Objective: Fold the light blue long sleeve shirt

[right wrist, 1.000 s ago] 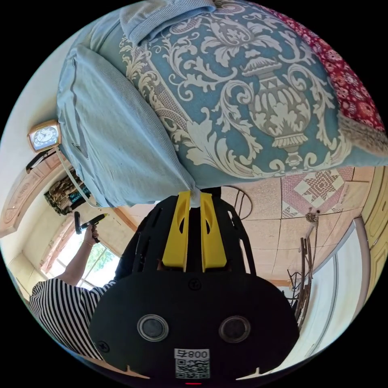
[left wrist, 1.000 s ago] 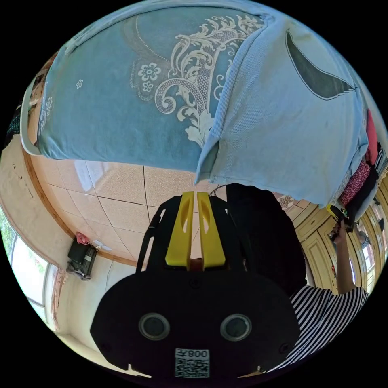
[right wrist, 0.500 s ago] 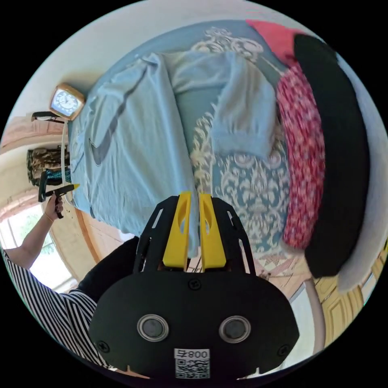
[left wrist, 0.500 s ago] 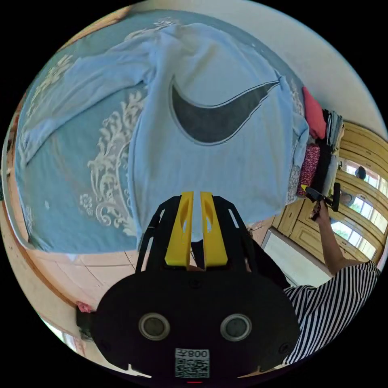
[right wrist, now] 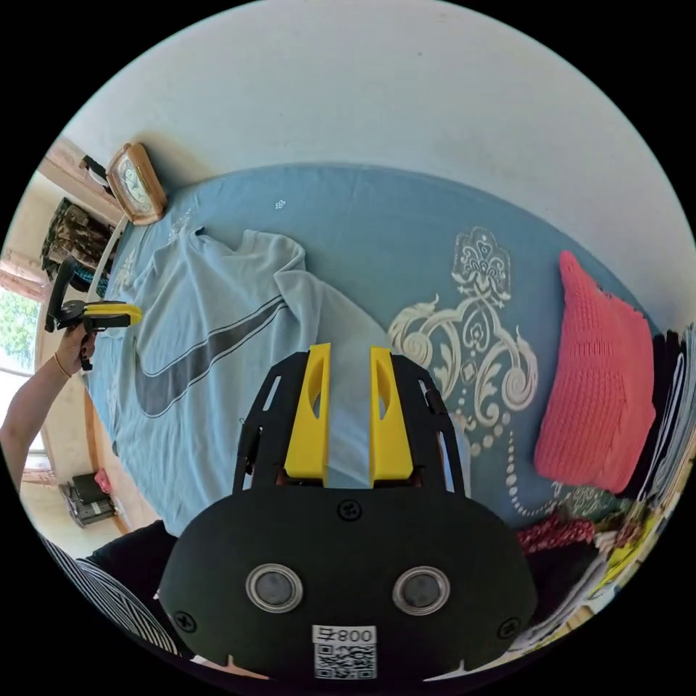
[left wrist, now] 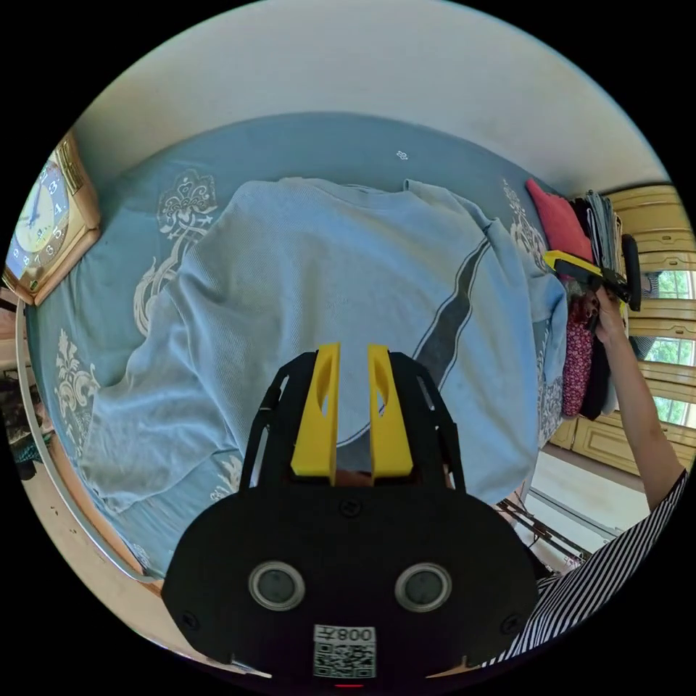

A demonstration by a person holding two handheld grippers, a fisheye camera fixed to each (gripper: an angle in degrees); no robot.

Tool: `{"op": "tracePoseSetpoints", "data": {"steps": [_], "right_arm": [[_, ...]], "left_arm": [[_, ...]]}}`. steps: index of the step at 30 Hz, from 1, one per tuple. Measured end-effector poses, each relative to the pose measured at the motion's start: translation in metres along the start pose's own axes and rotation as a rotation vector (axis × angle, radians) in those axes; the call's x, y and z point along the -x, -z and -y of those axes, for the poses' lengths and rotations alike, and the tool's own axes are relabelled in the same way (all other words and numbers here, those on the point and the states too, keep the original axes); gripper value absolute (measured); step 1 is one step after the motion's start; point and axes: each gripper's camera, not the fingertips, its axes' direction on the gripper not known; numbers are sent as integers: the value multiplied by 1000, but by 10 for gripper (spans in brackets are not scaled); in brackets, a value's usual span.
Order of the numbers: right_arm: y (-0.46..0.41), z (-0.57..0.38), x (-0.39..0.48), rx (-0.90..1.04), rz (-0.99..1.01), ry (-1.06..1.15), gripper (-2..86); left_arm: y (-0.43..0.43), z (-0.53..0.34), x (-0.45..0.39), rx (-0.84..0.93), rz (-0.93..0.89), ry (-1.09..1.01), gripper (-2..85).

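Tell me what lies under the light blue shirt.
The light blue shirt lies spread on a blue bedspread with pale ornate patterns, which shows all round it. The part of the bedspread beneath the shirt is covered.

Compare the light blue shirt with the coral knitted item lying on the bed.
The light blue shirt is pale, spread wide and rumpled, with a dark curved stripe; the coral knitted item is bright, plain and bunched into a compact lump. The shirt lies near the clock; the coral item lies by the clothes pile. Both rest on the blue patterned bedcover.
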Motion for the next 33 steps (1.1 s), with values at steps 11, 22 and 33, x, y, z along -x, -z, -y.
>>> {"op": "tracePoseSetpoints", "data": {"steps": [11,22,33], "right_arm": [[-33,70,31,100,-217,135,29],[15,104,-35,-68,-16,-282,32],[-45,280,144,-15,34,284,82]], "left_arm": [[-11,69,12,-60,-38,46,50],[13,105,30,-142,-33,33,55],[10,145,37,-170,-46,-13,69]]}}
